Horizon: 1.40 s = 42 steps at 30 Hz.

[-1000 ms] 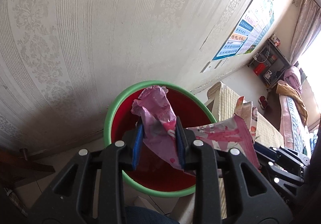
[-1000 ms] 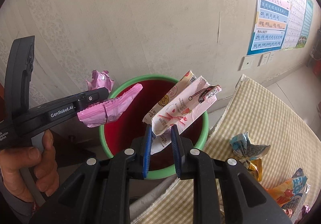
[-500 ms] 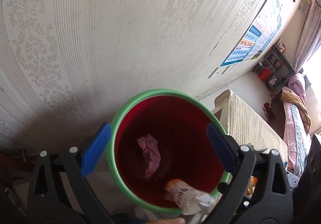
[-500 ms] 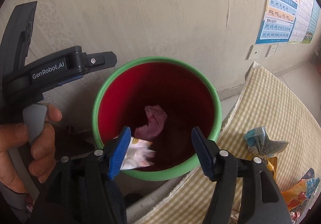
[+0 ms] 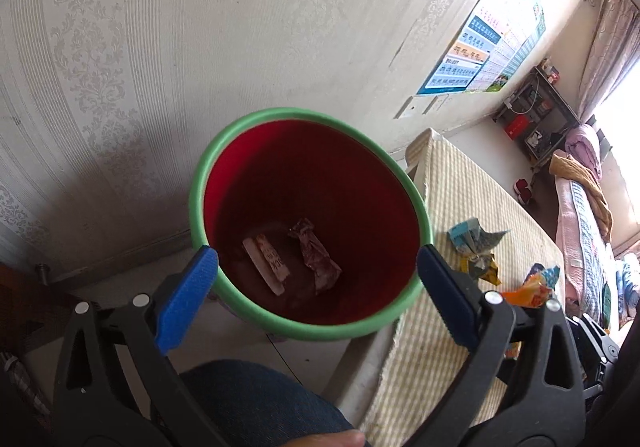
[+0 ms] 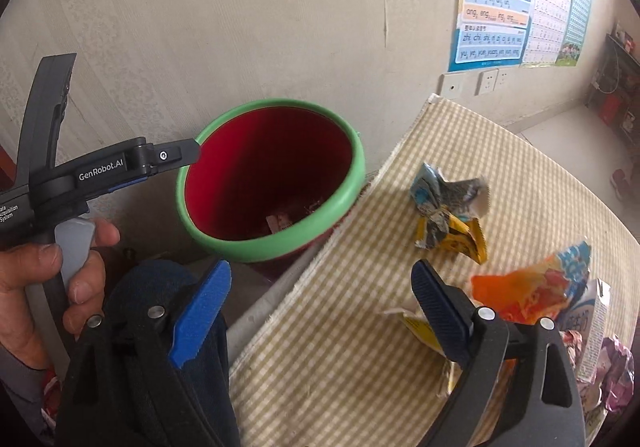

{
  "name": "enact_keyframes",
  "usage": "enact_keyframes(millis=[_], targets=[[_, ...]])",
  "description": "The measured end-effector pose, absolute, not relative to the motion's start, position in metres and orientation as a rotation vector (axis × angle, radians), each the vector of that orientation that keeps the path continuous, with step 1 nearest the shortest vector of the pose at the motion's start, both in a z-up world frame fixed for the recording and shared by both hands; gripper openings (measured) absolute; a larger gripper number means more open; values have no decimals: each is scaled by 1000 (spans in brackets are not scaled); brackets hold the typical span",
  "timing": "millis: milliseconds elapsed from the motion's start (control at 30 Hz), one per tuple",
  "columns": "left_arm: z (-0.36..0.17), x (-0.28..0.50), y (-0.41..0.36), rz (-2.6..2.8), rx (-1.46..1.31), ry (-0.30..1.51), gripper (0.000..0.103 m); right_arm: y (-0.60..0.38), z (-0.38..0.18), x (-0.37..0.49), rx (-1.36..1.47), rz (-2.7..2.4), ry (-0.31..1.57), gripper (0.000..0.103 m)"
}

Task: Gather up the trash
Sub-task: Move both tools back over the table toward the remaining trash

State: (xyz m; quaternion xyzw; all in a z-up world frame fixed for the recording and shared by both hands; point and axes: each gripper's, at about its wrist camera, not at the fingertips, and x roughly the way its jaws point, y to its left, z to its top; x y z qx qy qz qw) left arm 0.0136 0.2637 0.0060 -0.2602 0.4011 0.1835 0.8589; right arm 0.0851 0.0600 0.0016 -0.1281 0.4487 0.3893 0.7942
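Observation:
A red bin with a green rim [image 5: 208,183] [image 6: 344,199] stands on the floor by the wall, at the table's end. A pink wrapper [image 5: 316,255] and a white and pink wrapper [image 5: 268,263] lie at its bottom. My left gripper [image 5: 316,283] is open and empty above the bin's near rim; it shows from the side in the right wrist view [image 6: 176,155]. My right gripper [image 6: 320,299] is open and empty above the checked tablecloth [image 6: 360,327]. A blue and yellow wrapper [image 6: 448,207] and an orange wrapper [image 6: 528,287] lie on the cloth.
More wrappers [image 6: 600,359] lie at the cloth's right edge. A papered wall [image 6: 240,27] with a poster [image 6: 496,31] and sockets [image 6: 472,83] stands behind the bin. My knee in blue jeans [image 5: 256,399] is below the bin.
Both grippers opened and dropped their wrappers into the bin. The right gripper then swung right, from over the bin to over the tablecloth.

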Motion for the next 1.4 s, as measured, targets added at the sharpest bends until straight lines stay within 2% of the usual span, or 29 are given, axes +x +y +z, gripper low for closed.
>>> enact_keyframes(millis=[533, 800, 1400], targets=[[7, 34, 122, 172, -391, 922, 97, -104, 8, 81, -114, 573, 956, 89], [-4, 54, 75, 87, -319, 972, 97, -174, 2, 95, -41, 419, 955, 89], [-41, 109, 58, 25, -233, 1076, 95, -186, -29, 159, -30, 373, 1037, 88]])
